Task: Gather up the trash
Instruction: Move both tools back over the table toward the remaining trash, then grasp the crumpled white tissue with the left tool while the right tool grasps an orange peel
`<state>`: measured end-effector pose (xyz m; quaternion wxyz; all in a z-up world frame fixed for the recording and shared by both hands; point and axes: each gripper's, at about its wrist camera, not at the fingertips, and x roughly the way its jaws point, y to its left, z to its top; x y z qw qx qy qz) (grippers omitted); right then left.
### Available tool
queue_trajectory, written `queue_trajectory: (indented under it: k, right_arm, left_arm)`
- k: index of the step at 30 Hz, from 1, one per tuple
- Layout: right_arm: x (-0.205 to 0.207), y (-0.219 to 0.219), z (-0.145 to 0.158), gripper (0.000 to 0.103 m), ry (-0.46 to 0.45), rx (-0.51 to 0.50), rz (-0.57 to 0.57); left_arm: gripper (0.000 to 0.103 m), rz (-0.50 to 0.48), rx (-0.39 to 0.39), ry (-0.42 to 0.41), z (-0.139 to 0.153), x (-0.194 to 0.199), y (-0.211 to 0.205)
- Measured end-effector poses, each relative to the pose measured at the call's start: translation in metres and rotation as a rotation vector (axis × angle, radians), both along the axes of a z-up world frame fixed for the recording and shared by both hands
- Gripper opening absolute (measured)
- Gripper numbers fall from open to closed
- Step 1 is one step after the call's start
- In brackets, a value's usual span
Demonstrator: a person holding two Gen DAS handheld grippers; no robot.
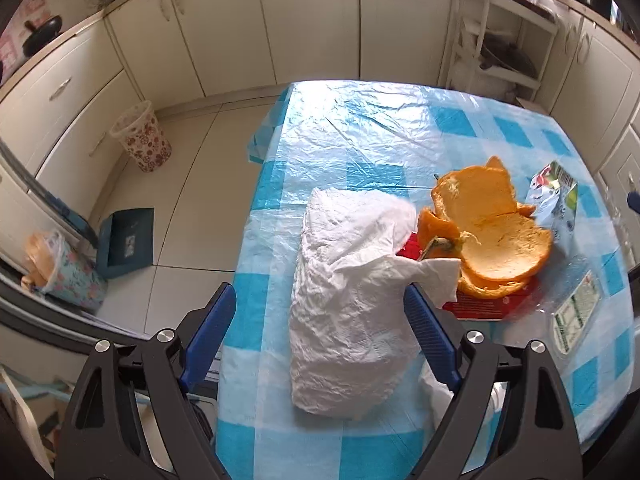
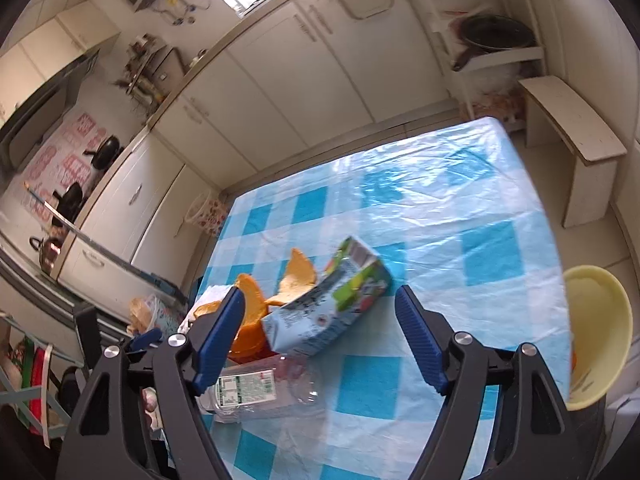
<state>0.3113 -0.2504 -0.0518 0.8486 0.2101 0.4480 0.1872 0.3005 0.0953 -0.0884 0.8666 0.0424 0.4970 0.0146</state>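
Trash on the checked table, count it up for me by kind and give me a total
Crumpled white paper towel: 1
Orange peel, big pieces: 2, as far as I can tell
Drink carton: 1
Clear plastic bottle: 1
Flat red packaging under the peel: 1
Total: 6

A red box (image 1: pixel 486 306) just right of the left claw's right finger lies mostly hidden under orange peel (image 1: pixel 492 224) and a paper towel (image 1: pixel 348 300). Beyond the right claw's right finger, the table edge cuts off a yellow bowl (image 2: pixel 600 320).
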Motion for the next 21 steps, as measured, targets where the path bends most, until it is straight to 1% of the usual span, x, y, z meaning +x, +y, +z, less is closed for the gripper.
queue_trajectory:
  k: [3,7,9,12,13,15,16,17,18,20,21]
  right_arm:
    - [0.006,0.02,-0.002,0.074,-0.002,-0.028,0.043]
    - [0.01,0.043,-0.004,0.074,-0.004,-0.063,0.084]
    - [0.013,0.054,-0.006,0.074,-0.005,-0.077,0.107]
    - [0.015,0.073,-0.009,0.074,-0.01,-0.111,0.141]
    - [0.016,0.079,-0.01,0.074,-0.013,-0.121,0.153]
    - [0.017,0.091,-0.012,0.074,-0.02,-0.149,0.172]
    - [0.016,0.095,-0.013,0.074,-0.021,-0.157,0.178]
    - [0.017,0.1,-0.014,0.074,-0.021,-0.165,0.186]
    - [0.017,0.104,-0.015,0.074,-0.023,-0.172,0.193]
    - [0.018,0.112,-0.017,0.074,-0.027,-0.193,0.198]
    - [0.019,0.116,-0.018,0.074,-0.034,-0.207,0.2]
  left_arm:
    - [0.082,-0.032,0.026,0.019,-0.008,0.008,-0.004]
    - [0.082,-0.058,0.021,0.035,-0.016,0.017,-0.004]
    - [0.076,-0.063,0.007,0.04,-0.019,0.02,-0.003]
    - [0.052,-0.071,-0.033,0.055,-0.02,0.019,-0.002]
    - [0.046,-0.071,-0.047,0.062,-0.019,0.018,-0.002]
    - [0.045,-0.058,-0.033,0.049,-0.014,0.013,-0.001]
    - [0.041,-0.055,-0.041,0.04,-0.01,0.01,0.001]
    - [0.035,-0.054,-0.057,0.037,-0.007,0.008,0.004]
    - [0.032,-0.047,-0.075,0.029,-0.002,0.006,0.007]
    - [0.02,-0.032,-0.094,0.011,0.005,0.0,0.014]
    - [0.018,-0.021,-0.113,0.002,0.01,-0.003,0.018]
